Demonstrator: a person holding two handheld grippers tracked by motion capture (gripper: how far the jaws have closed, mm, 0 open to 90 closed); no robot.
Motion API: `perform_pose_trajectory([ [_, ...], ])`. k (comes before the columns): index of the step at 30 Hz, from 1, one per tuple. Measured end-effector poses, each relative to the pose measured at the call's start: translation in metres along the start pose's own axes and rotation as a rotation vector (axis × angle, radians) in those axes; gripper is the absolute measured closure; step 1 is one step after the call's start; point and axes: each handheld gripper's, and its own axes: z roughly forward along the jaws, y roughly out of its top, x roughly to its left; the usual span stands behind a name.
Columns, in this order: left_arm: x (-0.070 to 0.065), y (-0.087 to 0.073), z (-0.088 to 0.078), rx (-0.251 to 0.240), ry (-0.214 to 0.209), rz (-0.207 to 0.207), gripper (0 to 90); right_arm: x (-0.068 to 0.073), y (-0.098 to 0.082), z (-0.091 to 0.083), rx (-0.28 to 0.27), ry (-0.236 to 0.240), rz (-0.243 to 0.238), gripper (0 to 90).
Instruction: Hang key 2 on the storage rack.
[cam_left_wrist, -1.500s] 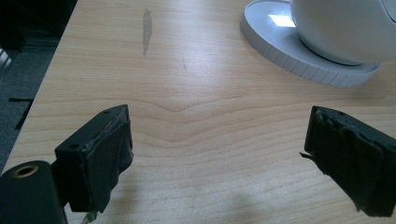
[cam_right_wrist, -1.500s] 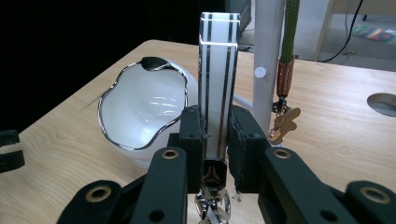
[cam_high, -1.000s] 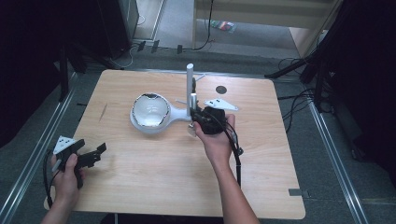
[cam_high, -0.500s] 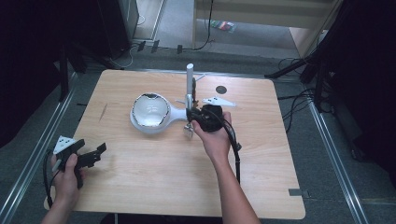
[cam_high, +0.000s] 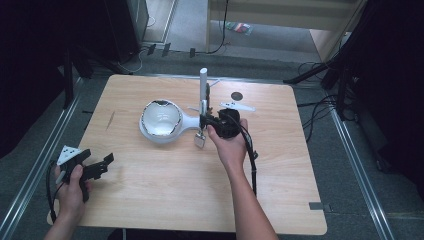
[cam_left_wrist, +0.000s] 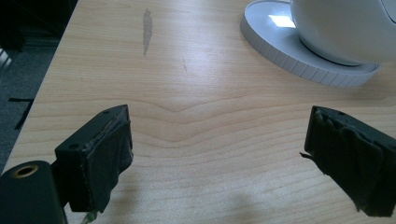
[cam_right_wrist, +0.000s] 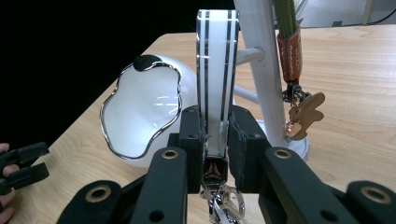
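- the step in hand looked like hanging a key strap on the white stand: the right gripper was clamped on a white strap with black stripes, its jaws pressed against both flat sides just above the metal clasp.
- in the right gripper view the strap stood upright, long axis running 6 to 12 o'clock, clasp end at 6 and the free end at 12; it sat just at 9 o'clock of the stand's pole.
- in the high view the right gripper was near the table centre, right at the pole's foot, with the white bowl-shaped dish at its 9 o'clock.
- a green strap with a brown leather end and a wooden charm hung on the far side of the pole.
- next move, as i judge it: raise the strap's top end to one of the pole's pegs; whether it has a loop i could not tell.
- the left gripper rested wide open and empty near the table's 8 o'clock edge.
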Motion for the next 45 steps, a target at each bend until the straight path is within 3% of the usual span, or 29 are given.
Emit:
perform_pose_trajectory([
  [20, 0.0, 0.0, 0.0, -0.001, 0.002, 0.001, 8.0, -0.005, 0.004, -0.008, -0.064, -0.023, 0.067, 76.5],
  [45, 0.0, 0.0, 0.0, 0.0, 0.001, 0.001, 8.1, -0.012, 0.005, 0.0, -0.084, -0.091, 0.07, 69.1],
])
